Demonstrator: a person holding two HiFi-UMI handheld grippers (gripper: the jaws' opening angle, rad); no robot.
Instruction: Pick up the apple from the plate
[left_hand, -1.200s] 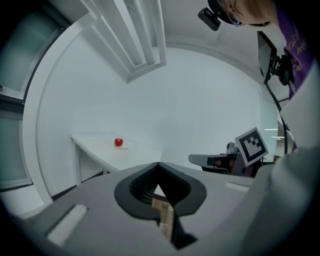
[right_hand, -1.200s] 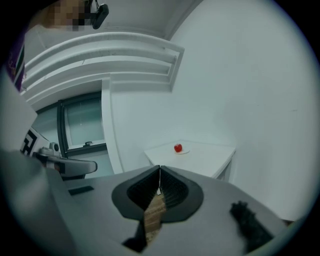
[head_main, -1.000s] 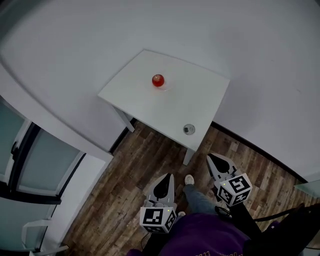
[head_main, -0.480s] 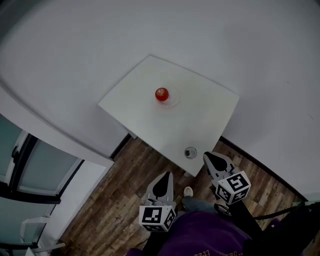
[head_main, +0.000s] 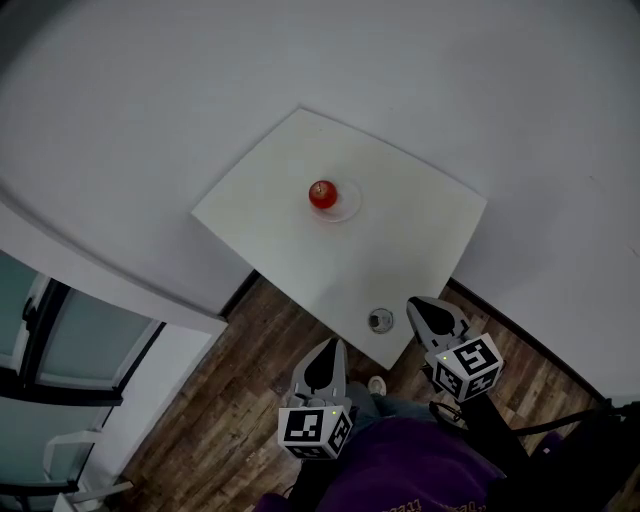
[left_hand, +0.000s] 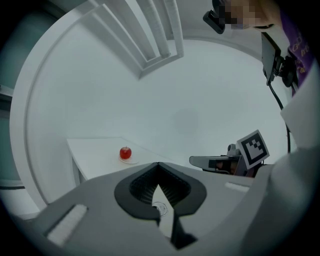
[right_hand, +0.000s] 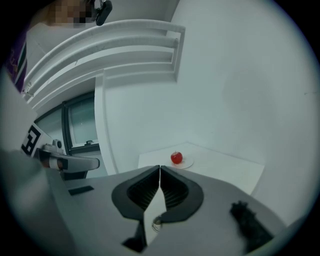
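The apple sits on the plate in the middle of the table, well beyond your left gripper and right gripper, both closed and empty. It's likely firm, smooth and light, so pinch it across its widest girth.

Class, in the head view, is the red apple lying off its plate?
No, the round red apple sits on the small pale plate on the white table.

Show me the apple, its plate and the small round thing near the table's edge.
apple (head_main: 322, 195), head view, its red top
plate (head_main: 352, 204), head view, bare rim beside apple
small round thing (head_main: 380, 320), head view, its centre
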